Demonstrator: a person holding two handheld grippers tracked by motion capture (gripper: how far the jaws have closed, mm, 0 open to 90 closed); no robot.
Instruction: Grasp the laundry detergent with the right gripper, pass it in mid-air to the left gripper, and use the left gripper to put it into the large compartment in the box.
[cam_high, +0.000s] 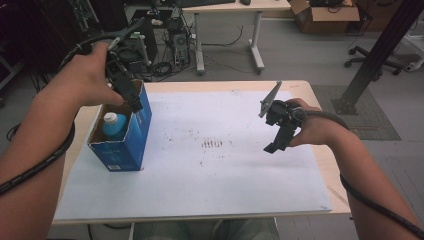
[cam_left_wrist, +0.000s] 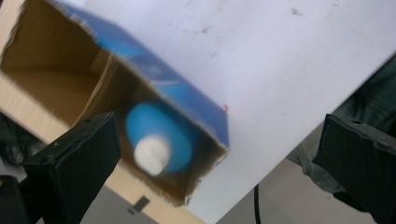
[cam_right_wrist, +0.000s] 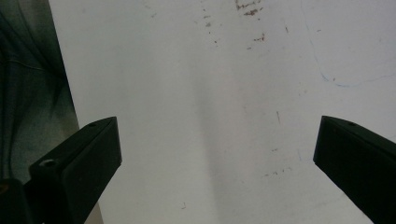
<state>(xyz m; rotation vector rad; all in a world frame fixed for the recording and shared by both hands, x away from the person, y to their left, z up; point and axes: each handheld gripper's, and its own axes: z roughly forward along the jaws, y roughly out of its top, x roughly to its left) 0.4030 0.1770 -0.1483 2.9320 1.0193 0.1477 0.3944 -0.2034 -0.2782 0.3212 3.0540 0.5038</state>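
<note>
An open-topped blue cardboard box (cam_high: 131, 145) stands at the left of the table on a white sheet (cam_high: 215, 175). Inside it stands a blue bottle (cam_high: 114, 125) with a white cap. My left gripper (cam_high: 135, 102) hovers over the box's far rim, open and empty. In the left gripper view the box (cam_left_wrist: 187, 93) and the bottle (cam_left_wrist: 161, 140) lie below the wide-apart jaws of the left gripper (cam_left_wrist: 219, 154). My right gripper (cam_high: 274, 147) hangs above the right-middle of the sheet, and the right gripper (cam_right_wrist: 217, 154) is open over bare white sheet (cam_right_wrist: 210, 93).
The wooden table edge (cam_high: 325, 165) borders the sheet at right. Beyond the table are a second desk (cam_high: 235, 7), a computer tower with cables (cam_high: 175, 40), a cardboard box (cam_high: 325, 15), a black post (cam_high: 380, 50) and a chair base (cam_high: 372, 62).
</note>
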